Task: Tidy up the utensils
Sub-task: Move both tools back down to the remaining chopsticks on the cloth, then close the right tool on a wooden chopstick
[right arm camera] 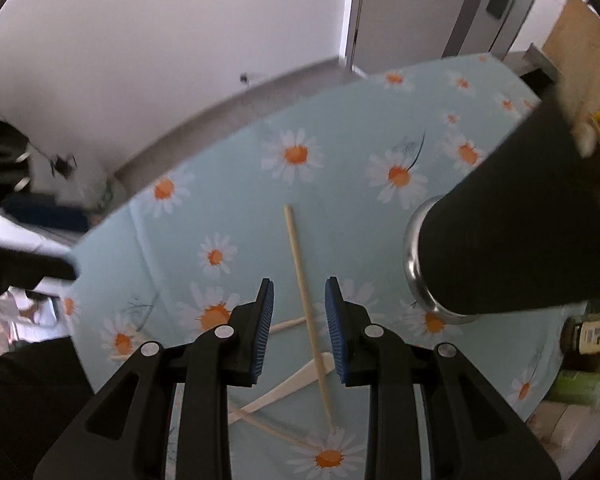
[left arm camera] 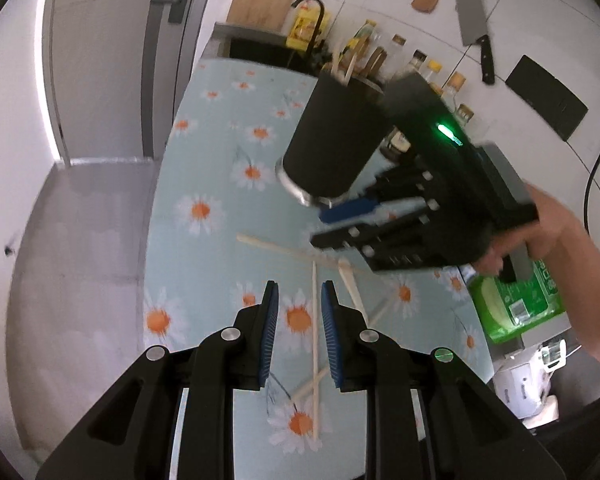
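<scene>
Pale-blue daisy cloth, chopsticks scattered

Pale-blue daisy tablecloth (left arm camera: 204, 152) covers the counter. A black holder (left arm camera: 336, 140) stands on it, already holding some chopsticks. Loose chopsticks (right arm camera: 304, 300) lie crossed beside it. Left gripper (left arm camera: 299, 332) and right gripper (right arm camera: 299, 328) each hover part-open, empty, a stick between their jaws.

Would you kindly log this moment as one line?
left gripper: open over chopstick | right gripper: open over chopstick | holder: upright

A counter covered by a pale blue daisy-print cloth (left arm camera: 204, 152) carries loose wooden chopsticks (left arm camera: 314, 344) scattered at its 6 o'clock end. A black cylindrical holder (left arm camera: 332, 140) stands toward 1 o'clock, with a green package (left arm camera: 512, 304) at 4 o'clock.
</scene>
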{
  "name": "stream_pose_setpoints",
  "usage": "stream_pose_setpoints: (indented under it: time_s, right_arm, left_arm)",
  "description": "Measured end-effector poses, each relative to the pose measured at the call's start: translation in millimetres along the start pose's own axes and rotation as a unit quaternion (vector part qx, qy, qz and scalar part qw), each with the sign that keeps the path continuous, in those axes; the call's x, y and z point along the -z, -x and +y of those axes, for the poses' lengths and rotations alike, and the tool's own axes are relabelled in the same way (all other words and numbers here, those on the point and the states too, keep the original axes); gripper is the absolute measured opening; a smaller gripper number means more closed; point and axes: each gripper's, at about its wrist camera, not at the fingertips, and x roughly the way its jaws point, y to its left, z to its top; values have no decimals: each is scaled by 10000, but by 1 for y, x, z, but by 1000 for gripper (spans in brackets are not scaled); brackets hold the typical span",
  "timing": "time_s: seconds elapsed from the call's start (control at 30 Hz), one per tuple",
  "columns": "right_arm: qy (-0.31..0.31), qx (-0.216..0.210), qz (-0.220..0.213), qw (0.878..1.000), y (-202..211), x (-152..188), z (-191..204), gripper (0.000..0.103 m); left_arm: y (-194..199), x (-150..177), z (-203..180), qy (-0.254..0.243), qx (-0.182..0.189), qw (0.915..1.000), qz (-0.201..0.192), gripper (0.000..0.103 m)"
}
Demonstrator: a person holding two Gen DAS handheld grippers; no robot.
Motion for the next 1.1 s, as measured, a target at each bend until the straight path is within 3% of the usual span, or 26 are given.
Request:
stream_pose_setpoints:
  time_s: [0.5,1.1]
  right_arm:
    - [914,305,1565,9830,-67,-30,14,28]
    - [985,86,2233,9697,-99,-49,3,11]
  left_arm:
    - [-10,49,16,409,285,9984,265,21]
    - [-14,49,19,423,455,9977,265,21]
